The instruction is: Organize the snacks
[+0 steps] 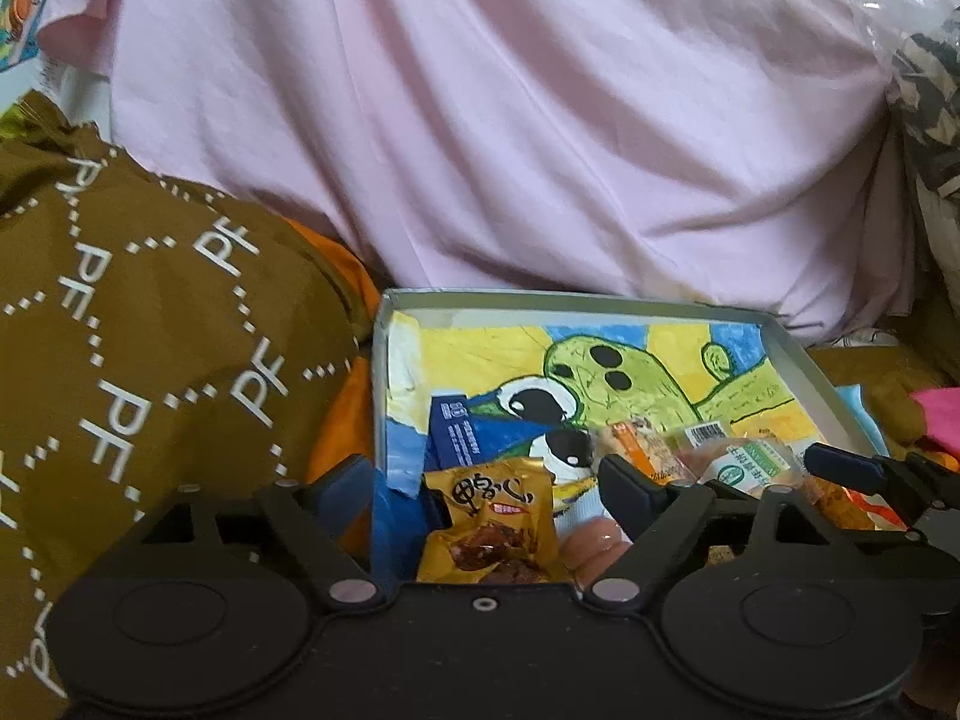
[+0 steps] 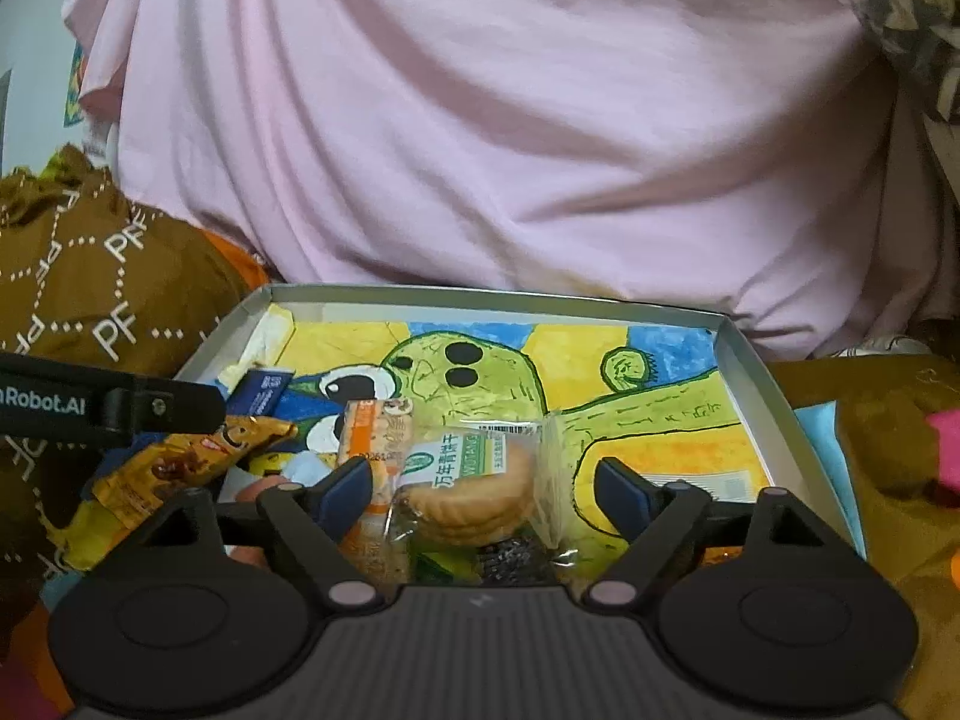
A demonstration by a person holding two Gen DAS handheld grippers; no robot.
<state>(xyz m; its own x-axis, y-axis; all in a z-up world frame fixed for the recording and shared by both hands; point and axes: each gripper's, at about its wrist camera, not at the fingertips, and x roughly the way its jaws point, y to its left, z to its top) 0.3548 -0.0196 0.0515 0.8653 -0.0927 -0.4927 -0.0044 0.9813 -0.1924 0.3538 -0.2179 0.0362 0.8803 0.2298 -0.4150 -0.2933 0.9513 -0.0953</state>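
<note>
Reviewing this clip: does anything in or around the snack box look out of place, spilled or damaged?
Nothing looks spilled or torn. The snacks lie bunched at the near end of the box: the golden packet sits between the open left gripper, the clear biscuit pack between the open right gripper. The far half is bare.

A shallow grey tray [image 2: 774, 384] lined with a cactus drawing [image 2: 480, 378] holds snack packets [image 2: 474, 480].
</note>
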